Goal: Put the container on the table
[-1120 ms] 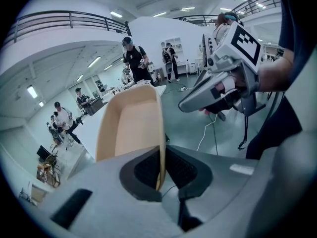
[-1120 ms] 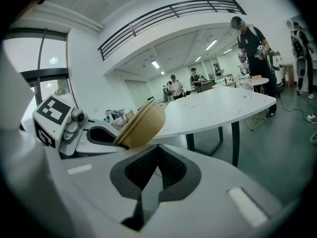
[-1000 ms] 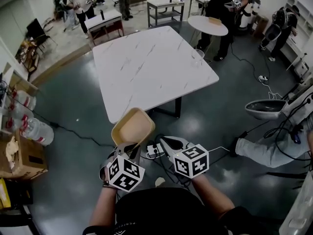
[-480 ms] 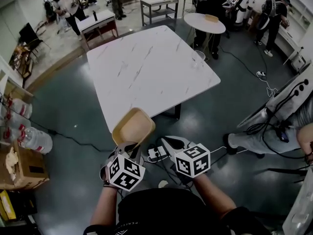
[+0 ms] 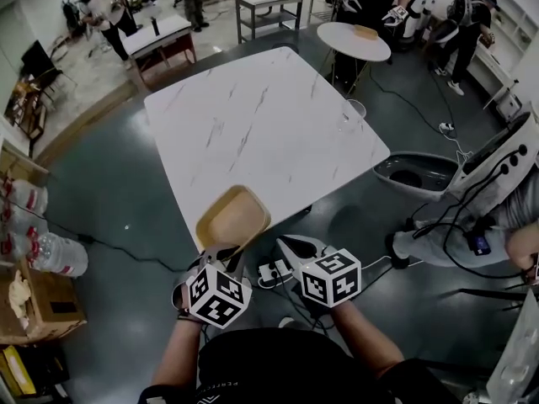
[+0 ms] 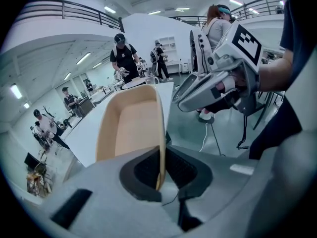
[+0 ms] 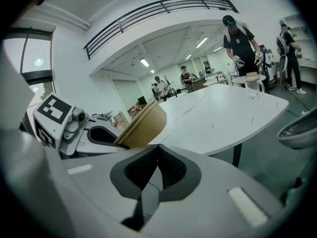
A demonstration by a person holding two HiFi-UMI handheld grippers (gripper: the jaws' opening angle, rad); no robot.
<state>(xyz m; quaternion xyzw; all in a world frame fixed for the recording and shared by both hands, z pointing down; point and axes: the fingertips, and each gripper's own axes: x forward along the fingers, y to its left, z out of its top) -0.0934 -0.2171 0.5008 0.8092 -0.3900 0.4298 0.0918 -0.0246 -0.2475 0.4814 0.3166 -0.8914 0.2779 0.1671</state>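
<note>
The white marble table sits closer to the person than it did a second ago, and the tan container now overlaps the table's near corner instead of hanging in front of it.

From the head view, the left gripper holds the container by its near rim, open side up, with its far end reaching over the table corner. The right gripper hangs just beside it over the dark floor, carrying nothing. Past the table stand a small round table and several people.

In the left gripper view, the left gripper is clamped on the thin wall of the container, and that wall runs straight up between the two dark pads. The container stretches away towards the table. The right gripper hovers to the right, close to the container but apart from it.

In the right gripper view, the right gripper has its pads pressed together with nothing between them. To its left, the left gripper holds the container tilted at the table edge. Whether the container touches the top, I cannot tell. A clear jug stands near the far corner.
</note>
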